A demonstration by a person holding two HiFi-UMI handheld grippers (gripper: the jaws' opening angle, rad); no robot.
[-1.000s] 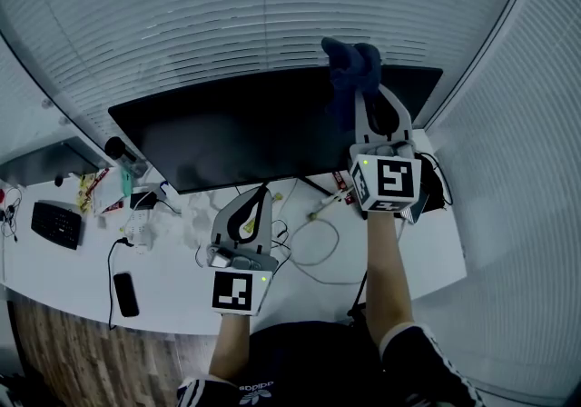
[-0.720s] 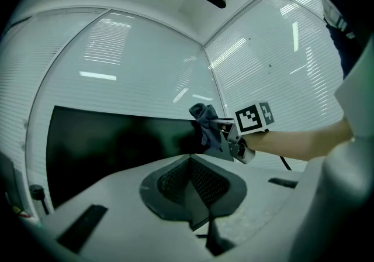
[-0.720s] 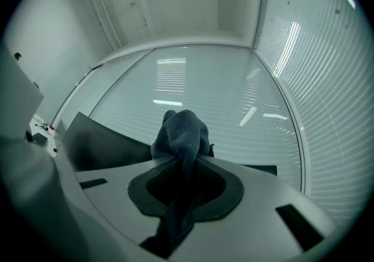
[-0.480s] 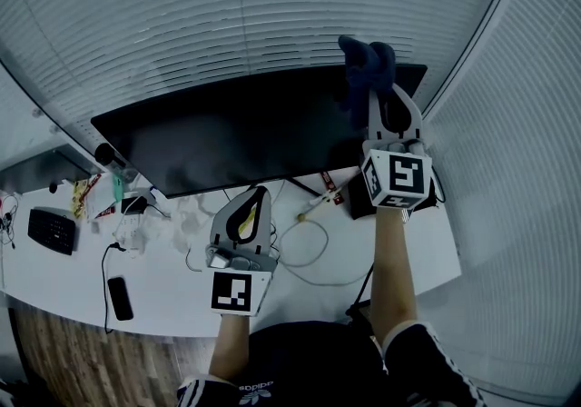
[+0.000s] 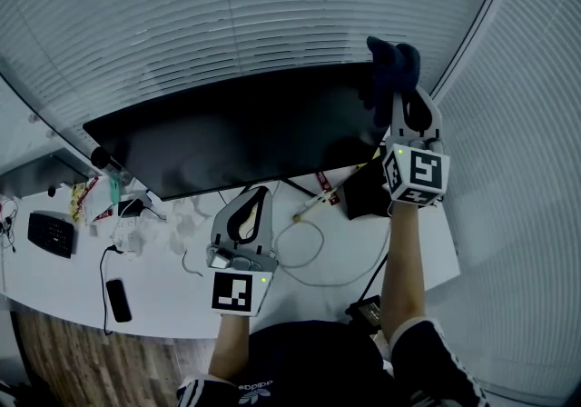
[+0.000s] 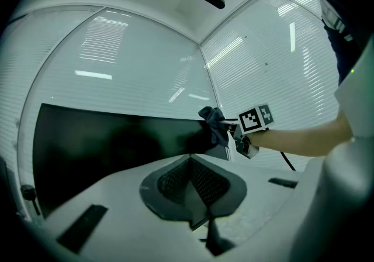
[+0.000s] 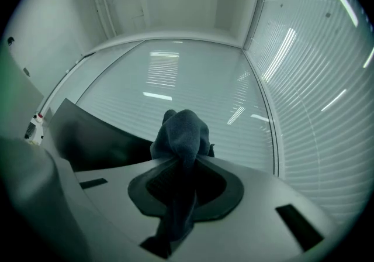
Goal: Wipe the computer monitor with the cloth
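1. The dark blue cloth [image 5: 392, 69] is clamped between the jaws of the right gripper [image 5: 406, 96] and is held against the upper right corner of the monitor [image 5: 236, 137]. In the right gripper view, a tail of it is seen hanging back through the jaws
2. The jaws of the left gripper [image 5: 260, 191] are seen pressed together with nothing between them. This gripper is held low above the white desk [image 5: 399, 255], in front of the monitor's lower edge
3. In the head view, the monitor's right corner is covered by the cloth and the right gripper
4. A looped cable [image 5: 300, 246] and a black box [image 5: 363, 189] are seen on the desk below the monitor's right half. A flat black device [image 5: 117, 300], a dark keypad [image 5: 50, 233] and small clutter are seen at the left. The space behind is filled by window blinds [image 5: 227, 14]
5. Since a second ago, the cloth and the right gripper have been carried rightward along the monitor's top edge to the corner, while the left gripper has been kept in much the same place
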